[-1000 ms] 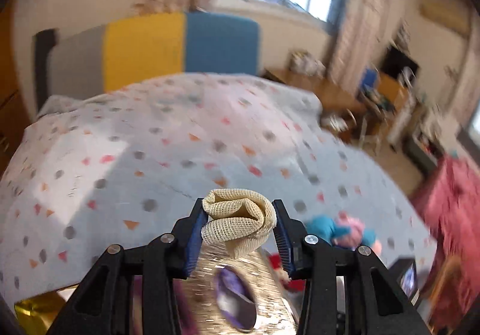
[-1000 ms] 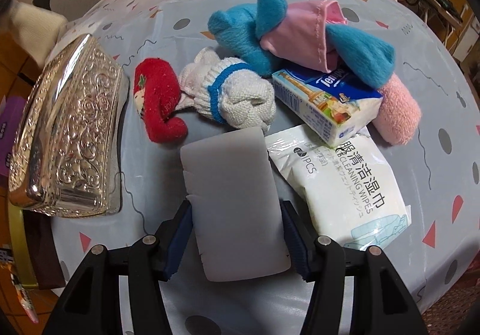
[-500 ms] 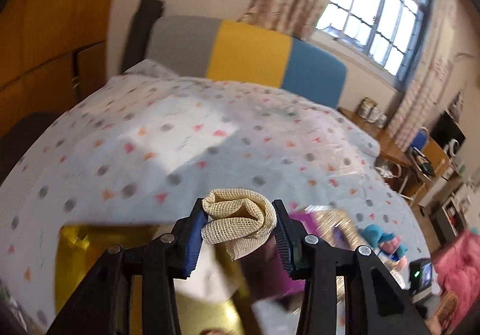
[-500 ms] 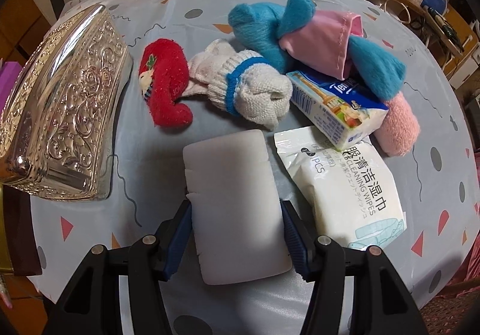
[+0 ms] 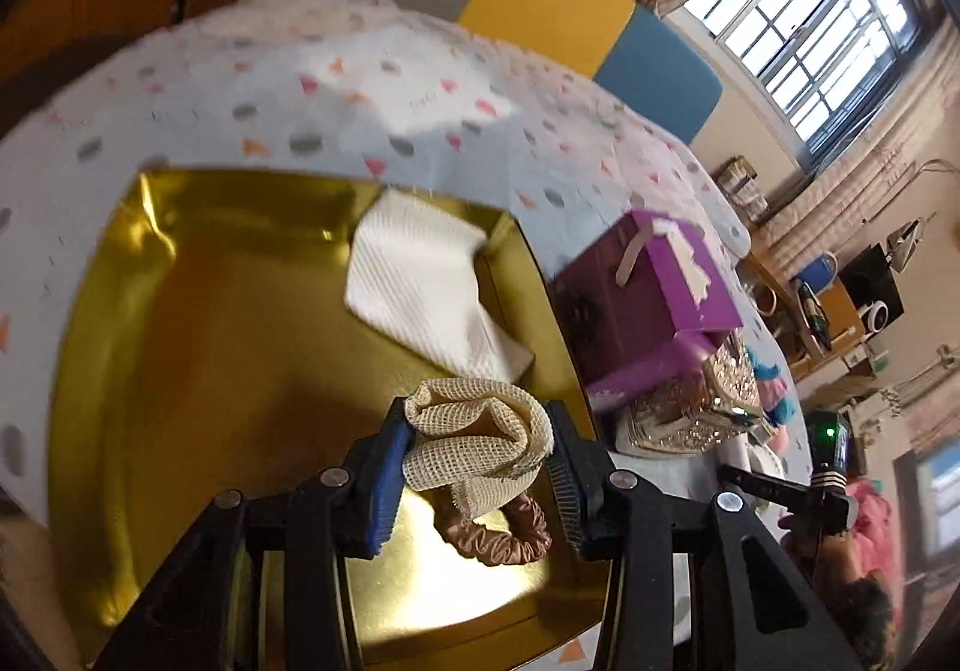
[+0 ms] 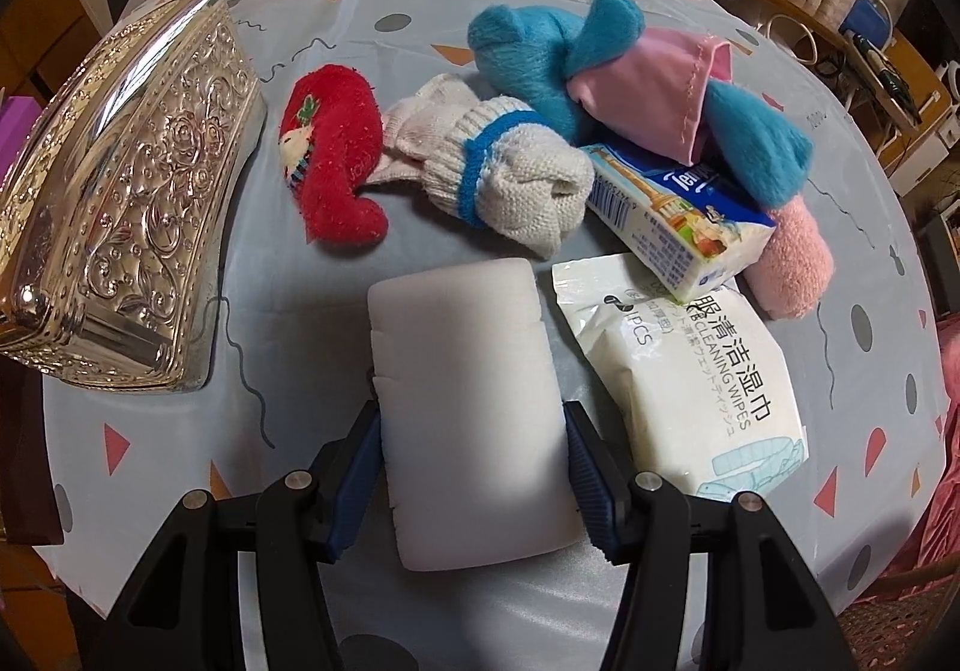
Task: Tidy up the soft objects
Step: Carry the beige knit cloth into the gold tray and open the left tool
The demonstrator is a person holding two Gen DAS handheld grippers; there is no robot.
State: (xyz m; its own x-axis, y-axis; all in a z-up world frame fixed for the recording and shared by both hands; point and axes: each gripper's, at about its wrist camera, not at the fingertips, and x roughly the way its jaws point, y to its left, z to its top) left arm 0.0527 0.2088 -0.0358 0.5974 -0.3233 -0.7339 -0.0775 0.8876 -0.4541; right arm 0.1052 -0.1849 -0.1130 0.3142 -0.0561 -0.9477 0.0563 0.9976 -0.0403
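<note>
Two items already sit in the gold tray (image 5: 198, 311): a white folded cloth (image 5: 420, 281) toward its far right corner and a brown scrunchie (image 5: 510, 536) near the front. Left gripper (image 5: 477, 458) has its jaws clamped on a rolled beige mesh cloth (image 5: 474, 443), held above the tray just over the scrunchie; not released yet. A purple box (image 5: 648, 293) and the silver embossed box (image 6: 120, 197) stand right of the tray. Right gripper (image 6: 474, 467) jaws are closed on a white sponge block (image 6: 468, 407), low over the surface. Unsorted behind it: red plush (image 6: 336, 167), knit sock (image 6: 510, 179), blue-pink plush (image 6: 630, 77), pink sock (image 6: 792, 263). The tissue pack (image 6: 672, 215) and wipes pack (image 6: 696, 371) lie there too. My read: roughly a third done, two in hand, four-plus left.
</note>
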